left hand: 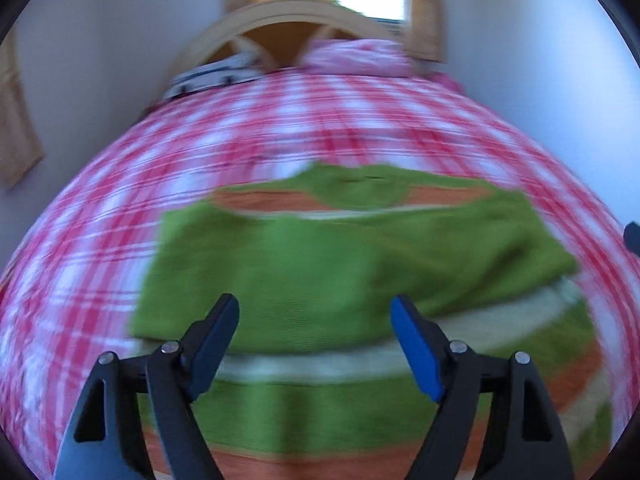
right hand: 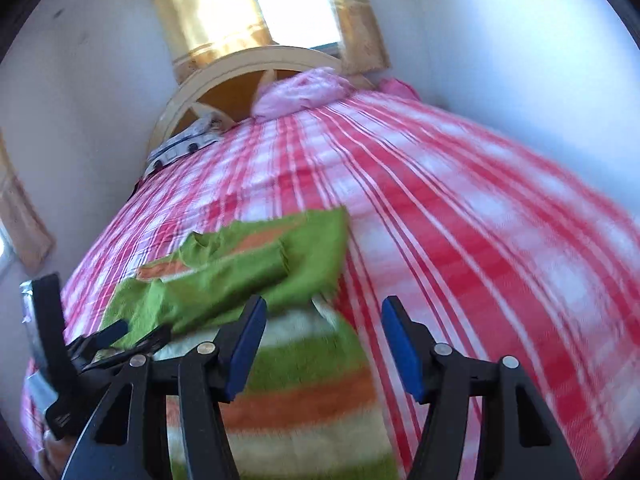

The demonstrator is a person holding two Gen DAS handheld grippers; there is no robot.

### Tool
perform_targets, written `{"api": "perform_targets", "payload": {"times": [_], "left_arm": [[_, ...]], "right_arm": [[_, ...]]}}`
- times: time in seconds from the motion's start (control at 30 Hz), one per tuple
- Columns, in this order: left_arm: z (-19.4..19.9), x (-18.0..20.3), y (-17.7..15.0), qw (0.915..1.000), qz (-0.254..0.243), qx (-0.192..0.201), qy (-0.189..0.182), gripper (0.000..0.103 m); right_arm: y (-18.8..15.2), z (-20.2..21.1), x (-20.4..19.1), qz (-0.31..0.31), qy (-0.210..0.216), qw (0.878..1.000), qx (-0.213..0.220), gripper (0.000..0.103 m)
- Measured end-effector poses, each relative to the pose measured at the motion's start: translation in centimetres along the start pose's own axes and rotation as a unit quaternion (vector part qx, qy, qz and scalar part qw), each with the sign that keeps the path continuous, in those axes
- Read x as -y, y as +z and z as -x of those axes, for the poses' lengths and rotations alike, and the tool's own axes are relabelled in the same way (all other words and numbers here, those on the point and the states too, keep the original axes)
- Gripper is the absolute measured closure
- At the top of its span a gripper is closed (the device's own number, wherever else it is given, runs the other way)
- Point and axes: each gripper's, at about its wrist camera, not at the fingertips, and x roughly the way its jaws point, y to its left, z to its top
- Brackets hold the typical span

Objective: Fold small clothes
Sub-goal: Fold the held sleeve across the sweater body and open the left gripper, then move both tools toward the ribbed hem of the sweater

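Bright daylight from the window [right hand: 294,4]; heavy motion blur, fisheye-bent edges.

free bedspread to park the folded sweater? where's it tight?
Free: checked bedspread to the right of the green striped sweater, and the wide band between the sweater and the pink pillow at the headboard. A strip left of the sweater is bare too. Tight: near edge, where left claw and right claw stand open over the sweater.

Right gripper [right hand: 323,330]: jaws apart, nothing between the pads.
Left gripper [right hand: 116,338]: black, at left edge, over the garment.
Striped sweater [right hand: 240,276]: green, orange, cream; sleeves folded across the body.
Bedspread [right hand: 460,220]: red-white plaid.
Pillow [right hand: 304,90]: pink, against headboard [right hand: 224,68].
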Motion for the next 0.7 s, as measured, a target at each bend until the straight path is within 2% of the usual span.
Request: {"api": "perform_targets", "payload": {"times": [0.07,0.1,0.2,0.27,0.37,0.47,0.6,0.7], "left_arm": [[-0.7,-1.7,0.2,0.9993,0.021,-0.002,0.030,0.022],[-1.1,-2.2,0.2,0.9987,0.027,-0.002,0.043,0.022],[-2.8,-3.5,0.0,0.9958,0.040,-0.010,0.081,0.022],[-3.6,-4.5,-0.7,0.9941,0.043,-0.016,0.098,0.022],[-4.8,-4.7,-1.5,0.9940,0.037,-0.028,0.100,0.022],[-4.9,-4.5,-1.6,0.9941,0.038,-0.029,0.098,0.022],[-5.3,-4.4,-1.6,0.9935,0.030,-0.032,0.105,0.020],[-4.8,-5.1,-1.5,0.9952,0.035,-0.031,0.087,0.020]], "right_arm": [[1.5,-2.5,-2.5,0.035,0.028,0.999,-0.012,0.048],[2.0,-4.1,-3.9,0.052,0.031,0.998,-0.020,0.053],[2.5,-9.7,-6.6,0.091,0.001,0.994,-0.062,0.066],[1.9,-12.3,-6.9,0.089,-0.014,0.992,-0.086,0.066],[0.5,-15.4,-6.9,0.094,-0.043,0.988,-0.118,0.066],[-0.3,-15.9,-6.9,0.109,-0.059,0.986,-0.113,0.066],[-0.7,-16.0,-7.3,0.125,-0.086,0.982,-0.109,0.058],[-0.3,-15.3,-7.0,0.116,-0.089,0.984,-0.101,0.054]]}}
